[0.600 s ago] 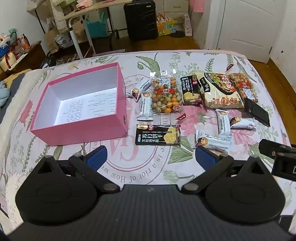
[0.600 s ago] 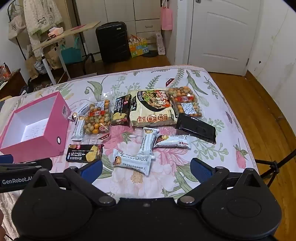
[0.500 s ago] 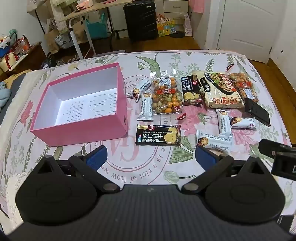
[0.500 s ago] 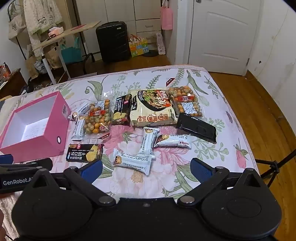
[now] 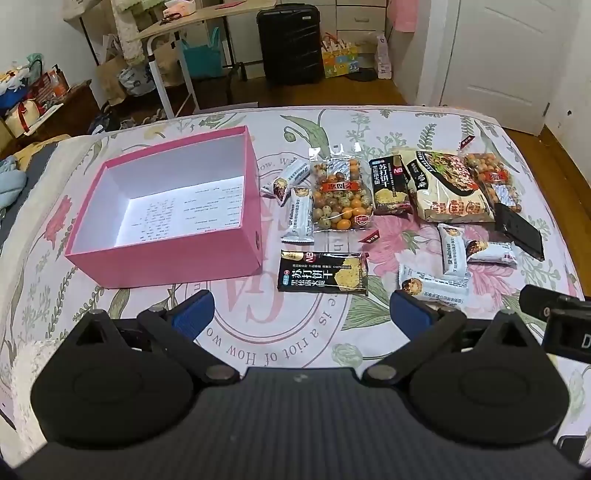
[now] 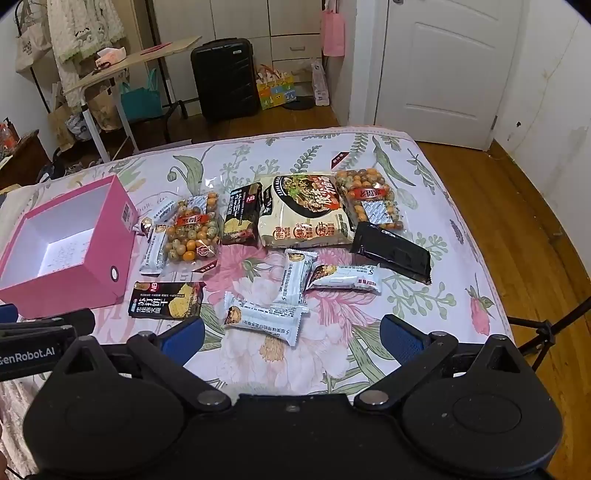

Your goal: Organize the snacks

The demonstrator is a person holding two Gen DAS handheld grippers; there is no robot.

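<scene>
An open, empty pink box (image 5: 110, 266) (image 6: 74, 291) stands on the left of the flowered bed. Right of it lie snacks: a black cracker pack (image 5: 323, 272) (image 6: 168, 300), a clear bag of coloured nuts (image 5: 340, 194) (image 6: 192, 232), a second black cracker pack (image 5: 389, 184), a large noodle pack (image 5: 448, 186) (image 6: 304, 212), a second nut bag (image 6: 373, 199), a plain black pack (image 6: 391, 251) and several white bars (image 5: 432, 282) (image 6: 264, 317). My left gripper (image 5: 301, 310) is open and empty, near the first cracker pack. My right gripper (image 6: 291, 338) is open and empty, near the white bars.
The bed's far edge meets a wooden floor with a black suitcase (image 6: 225, 77), a folding desk (image 5: 192, 22) and bags. A white door (image 6: 443, 62) is at the right. A tripod leg (image 6: 543, 328) stands by the bed's right side.
</scene>
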